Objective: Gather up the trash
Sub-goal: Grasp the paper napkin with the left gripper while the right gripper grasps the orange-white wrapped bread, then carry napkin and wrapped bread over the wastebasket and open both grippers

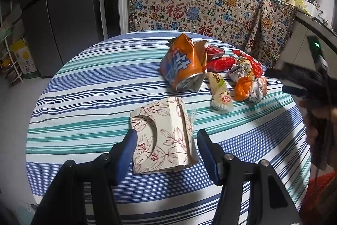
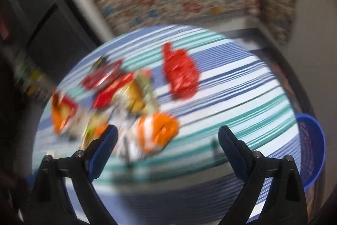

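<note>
That flattened floral carton (image 1: 162, 136) looks light and floppy, so I'd pinch its folded edge; left gripper (image 1: 166, 141) straddles it without squeezing, right gripper (image 2: 167, 138) gapes empty.

Left view sharp; right view motion-blurred, edges vignetted.

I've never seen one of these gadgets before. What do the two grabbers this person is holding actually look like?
Both match: the left gripper and right gripper each have two black angular arms joined with silver bolts, ending in dark blue padded fingers. Black cables hang by the right one in the left camera's view.
</note>
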Motion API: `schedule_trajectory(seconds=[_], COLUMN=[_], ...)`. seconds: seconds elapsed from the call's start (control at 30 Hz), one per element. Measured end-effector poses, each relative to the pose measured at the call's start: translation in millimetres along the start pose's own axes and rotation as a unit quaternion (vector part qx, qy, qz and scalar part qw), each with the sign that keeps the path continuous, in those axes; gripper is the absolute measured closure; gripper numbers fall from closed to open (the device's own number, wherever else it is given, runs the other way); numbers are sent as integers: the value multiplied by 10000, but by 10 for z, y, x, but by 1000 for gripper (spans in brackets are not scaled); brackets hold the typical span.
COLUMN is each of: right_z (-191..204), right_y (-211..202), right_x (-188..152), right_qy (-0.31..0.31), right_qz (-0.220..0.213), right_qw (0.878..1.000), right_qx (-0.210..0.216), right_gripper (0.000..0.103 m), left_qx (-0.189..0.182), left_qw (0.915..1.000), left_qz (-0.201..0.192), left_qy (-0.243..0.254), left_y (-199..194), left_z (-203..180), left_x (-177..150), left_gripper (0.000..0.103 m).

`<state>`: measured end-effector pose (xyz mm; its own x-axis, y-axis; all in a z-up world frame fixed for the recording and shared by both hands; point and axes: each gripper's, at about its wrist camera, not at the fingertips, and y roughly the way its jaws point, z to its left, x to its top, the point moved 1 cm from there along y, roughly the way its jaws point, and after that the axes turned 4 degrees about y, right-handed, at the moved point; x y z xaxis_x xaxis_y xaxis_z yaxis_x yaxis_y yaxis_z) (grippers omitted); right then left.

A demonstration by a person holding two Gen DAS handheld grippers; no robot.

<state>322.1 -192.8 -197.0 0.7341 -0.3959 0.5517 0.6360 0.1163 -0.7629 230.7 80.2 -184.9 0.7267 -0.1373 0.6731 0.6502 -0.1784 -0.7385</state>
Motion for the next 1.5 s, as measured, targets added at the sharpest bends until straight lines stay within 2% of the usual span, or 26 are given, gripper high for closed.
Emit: schedule_trajectory(seconds=[0.07, 0.13, 0.2, 0.23, 0.3, 0.37, 0.43, 0.53, 0.6, 0.63, 0.67, 0.7, 0.8, 0.87, 0.97, 1.03, 1.07, 1.1, 1.13, 1.17, 1.27, 1.37, 1.5], right_z=[-66, -121, -56, 25, 80, 46, -46, -182, -187, -155, -88, -19, 209, 314, 465, 578, 645, 671, 709, 741, 691, 582, 434], right_y=[149, 334, 474, 453, 357, 223, 85, -111, -211, -245, -269, -284, -234, -142, -109, -137, -122, -126, -89, -77, -155, -282, -477], right_x=[112, 174, 145, 88, -70, -237, -411, -466, -495, -529, -594, -662, -891, -941, -961, -943, -945, -951, -974, -1009, -963, -911, -880], right_qy=[344, 443, -31, -518, -1083, -1335, -1394, -1238, -1446, -1679, -2013, -2275, -3038, -3176, -3309, -3573, -3758, -3865, -4013, -4059, -3883, -3495, -3034], right_qz=[-83, 148, 529, 652, 1013, 1369, 1735, 1613, 1435, 1382, 1379, 1334, 1201, 1204, 1174, 1171, 1252, 1343, 1559, 1631, 1672, 1579, 1271], right_qw=[9980, 9968, 9959, 9934, 9859, 9785, 9736, 9791, 9778, 9725, 9623, 9550, 9375, 9347, 9307, 9220, 9144, 9091, 9003, 8978, 9044, 9196, 9388], right_qx=[-519, -648, -738, -786, -771, -770, -507, -85, 498, 837, 1202, 1360, 1199, 1049, 1030, 926, 837, 776, 639, 506, 576, 855, 1024], right_gripper=[6, 7, 9, 9, 9, 9, 9, 9, 8, 7, 7, 7, 7, 11, 14, 14, 18, 36, 55, 57, 58, 58, 58], left_qx=[-11, -7, 4, -1, -16, -19, -22, -64, -147, -284, -456, -557, -663, -588, -282, 0, 95, 165, 204, 156, -2, -166, -606], left_qw=[10000, 10000, 10000, 10000, 10000, 10000, 10000, 9999, 9998, 9995, 9989, 9984, 9976, 9980, 9990, 9988, 9985, 9981, 9979, 9978, 9987, 9994, 9981], left_qz=[8, 15, 24, 28, 21, 0, -34, -61, -70, -47, -1, 19, -11, 12, 116, 164, 187, 201, 217, 257, 247, 130, -14], left_qy=[11, 44, 53, 42, 1, -37, -77, -131, -145, -127, -72, -20, 205, 230, 336, 468, 515, 553, 579, 586, 454, 285, 88], left_y=[0, 0, -3, -4, -18, -36, -58, -90, -109, -114, -115, -119, -155, -126, -16, 45, 64, 78, 82, 88, 58, -7, -116], left_z=[-15, -26, -25, -11, 21, 48, 68, 98, 126, 128, 111, 95, 5, -46, -108, -146, -156, -166, -174, -171, -122, -88, -111], left_x=[-10, -14, -11, -6, 4, 15, 20, 21, 11, -3, -6, -9, -18, -27, -25, -18, -19, -22, -25, -29, -30, -5, 30], left_gripper=[43, 43, 43, 43, 43, 43, 43, 43, 43, 43, 43, 43, 42, 36, 36, 36, 36, 37, 51, 67, 69, 70, 70])
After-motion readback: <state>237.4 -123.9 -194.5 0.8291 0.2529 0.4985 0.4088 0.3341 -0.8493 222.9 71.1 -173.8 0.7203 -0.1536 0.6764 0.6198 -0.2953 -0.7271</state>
